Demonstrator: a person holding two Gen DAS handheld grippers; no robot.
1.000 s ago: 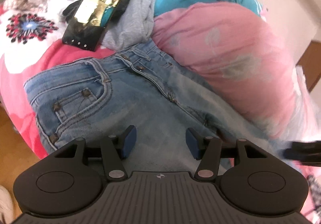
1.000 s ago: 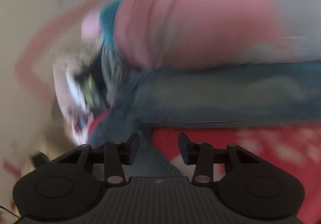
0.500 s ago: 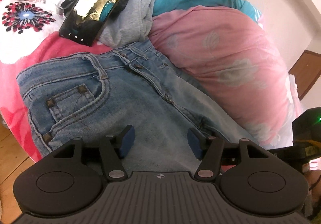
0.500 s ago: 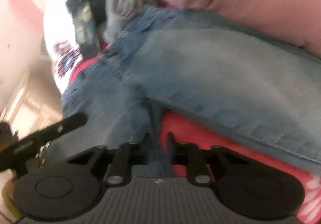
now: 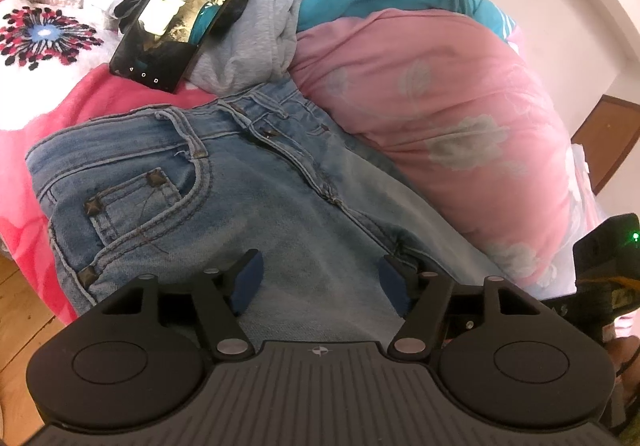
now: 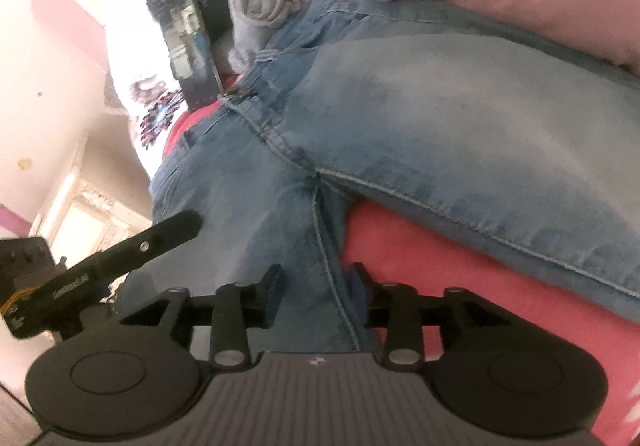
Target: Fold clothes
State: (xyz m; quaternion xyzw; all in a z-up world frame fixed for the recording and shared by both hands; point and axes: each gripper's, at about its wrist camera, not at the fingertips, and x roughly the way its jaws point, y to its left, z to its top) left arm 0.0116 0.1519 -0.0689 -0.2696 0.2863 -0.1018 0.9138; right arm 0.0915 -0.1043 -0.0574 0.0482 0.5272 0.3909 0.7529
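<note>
Denim fills the left wrist view: faded blue jeans [image 5: 224, 182] lie flat on the pink floral bedspread [image 5: 120, 94], waistband far, studded front pocket to the left. Their left edge nearly reaches the bed's edge, where wooden floor [image 5: 16, 286] shows. A bulky pink quilt with pale flower prints [image 5: 440, 118] crowds the right side of the jeans, and a crumpled grey sweatshirt [image 5: 256, 46] and a black smartphone with a lit screen [image 5: 176, 18] lie just past the waistband, so free room is only at the near left. The left gripper [image 5: 320, 278] hovers over the thigh area with its blue-padded fingers [image 5: 248, 278] released and spread; they have just been opening, with denim below but nothing pinched. At the far right edge part of the other black device with a green light [image 5: 612, 258] is seen.

The right wrist view alone shows the crotch seam and the two legs parting, with bare pink bedspread between them. The right gripper [image 6: 316, 298] straddles the inner seam of the near leg; its jaws have just been widening, and denim sits between the fingers [image 6: 274, 294]; whether they press it I cannot tell. A finger of the left gripper juts in from the left.
</note>
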